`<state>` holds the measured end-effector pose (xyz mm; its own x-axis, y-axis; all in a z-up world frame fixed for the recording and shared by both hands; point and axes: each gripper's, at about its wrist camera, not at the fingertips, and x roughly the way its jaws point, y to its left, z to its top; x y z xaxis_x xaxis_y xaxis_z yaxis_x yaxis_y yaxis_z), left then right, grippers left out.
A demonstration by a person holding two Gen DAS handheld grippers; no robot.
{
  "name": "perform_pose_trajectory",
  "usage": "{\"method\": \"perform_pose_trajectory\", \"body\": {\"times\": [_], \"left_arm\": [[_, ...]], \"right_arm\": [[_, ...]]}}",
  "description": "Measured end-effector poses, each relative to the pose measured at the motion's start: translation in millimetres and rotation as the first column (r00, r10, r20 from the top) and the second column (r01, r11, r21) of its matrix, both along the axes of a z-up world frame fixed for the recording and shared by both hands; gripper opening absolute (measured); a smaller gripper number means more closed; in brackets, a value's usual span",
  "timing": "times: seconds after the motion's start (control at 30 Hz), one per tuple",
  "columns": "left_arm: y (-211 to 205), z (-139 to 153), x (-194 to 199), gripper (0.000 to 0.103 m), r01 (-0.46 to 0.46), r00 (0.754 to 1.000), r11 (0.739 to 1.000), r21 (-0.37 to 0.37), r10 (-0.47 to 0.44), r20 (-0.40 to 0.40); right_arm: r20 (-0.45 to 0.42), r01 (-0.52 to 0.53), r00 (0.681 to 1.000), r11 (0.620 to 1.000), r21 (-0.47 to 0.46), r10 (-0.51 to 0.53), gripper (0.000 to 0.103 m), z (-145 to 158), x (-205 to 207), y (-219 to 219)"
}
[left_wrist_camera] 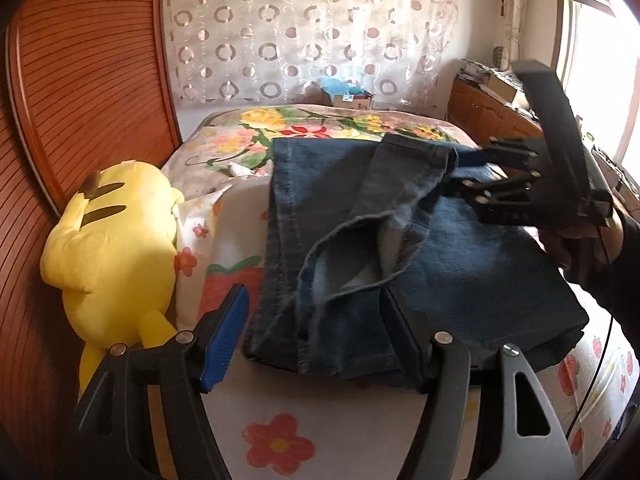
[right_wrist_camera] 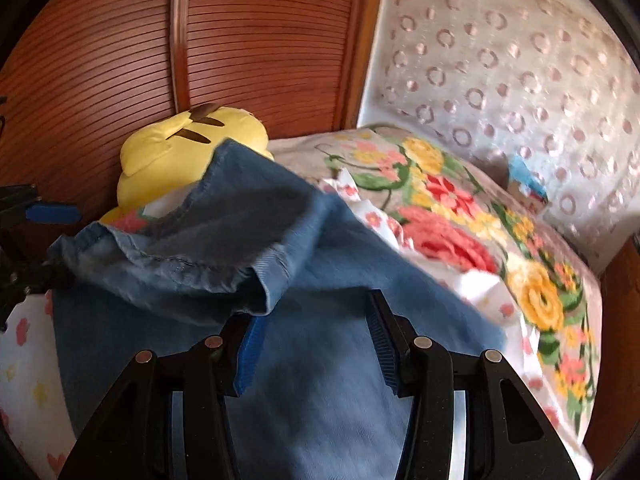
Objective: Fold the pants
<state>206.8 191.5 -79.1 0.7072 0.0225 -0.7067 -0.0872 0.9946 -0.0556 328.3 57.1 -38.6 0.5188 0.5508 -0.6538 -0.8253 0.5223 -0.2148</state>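
Floral bed (left_wrist_camera: 280,448), folded jeans (left_wrist_camera: 480,272) between open left hand-held gripper (left_wrist_camera: 316,336) fingers

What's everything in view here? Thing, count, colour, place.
jeans: 1, blue denim, folded on the bed, leg ends lying loosely on top
plush toy: 1, yellow with brown stripes, on the bed against the headboard
bedding: white with red flowers near, a floral blanket further back
headboard: 1, reddish slatted wood, behind the plush toy
curtain: 1, sheer white with ring pattern, beyond the bed
wooden cabinet: 1, brown, cluttered top, by the window
left hand-held gripper: black, blue pads, open over the jeans' near edge
right hand-held gripper: black, blue pads, open above the denim
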Motion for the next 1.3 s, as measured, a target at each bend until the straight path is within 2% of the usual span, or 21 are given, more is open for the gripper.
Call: {"method": "perform_pose_trajectory", "body": {"times": [0.2, 0.3, 0.37, 0.53, 0.67, 0.8, 0.93, 1.13, 1.3], "left_arm": [[14, 1, -6, 0.069, -0.041, 0.999, 0.999, -0.002, 0.041, 0.006], [16, 1, -6, 0.069, -0.049, 0.999, 0.999, -0.007, 0.049, 0.008], [15, 1, -6, 0.069, -0.049, 0.999, 0.999, -0.007, 0.049, 0.009], [6, 5, -2, 0.069, -0.027, 0.999, 1.0, -0.001, 0.027, 0.022], [-6, 12, 0, 0.069, -0.005, 0.999, 1.0, 0.007, 0.004, 0.038], [-20, 19, 2, 0.069, 0.017, 0.999, 1.0, 0.017, -0.018, 0.05], [-32, 23, 3, 0.069, 0.04, 0.997, 0.999, 0.02, -0.041, 0.061], [-55, 23, 4, 0.069, 0.076, 0.995, 0.997, 0.022, -0.077, 0.064], [-73, 12, 5, 0.069, 0.106, 0.993, 0.994, 0.014, -0.107, 0.041]], "right_arm": [[0.066, -0.045, 0.997, 0.997, 0.06, 0.041, 0.051, 19, 7, 40], [0.111, -0.024, 0.994, 0.988, 0.154, 0.007, 0.051, 33, 10, 42], [0.086, -0.012, 0.996, 0.981, 0.196, -0.005, 0.051, 38, 11, 38], [0.01, 0.045, 0.999, 0.983, 0.176, -0.047, 0.051, 29, 13, 10], [-0.047, 0.093, 0.995, 0.98, 0.176, -0.086, 0.051, 35, 8, -17], [-0.091, 0.13, 0.989, 0.974, 0.184, -0.115, 0.058, 57, -3, -37], [-0.138, 0.184, 0.978, 0.961, 0.209, -0.157, 0.063, 63, -18, -75], [-0.216, 0.277, 0.948, 0.941, 0.192, -0.235, 0.064, 51, -43, -113], [-0.239, 0.274, 0.943, 0.948, 0.159, -0.233, 0.064, 44, -68, -129]]}}
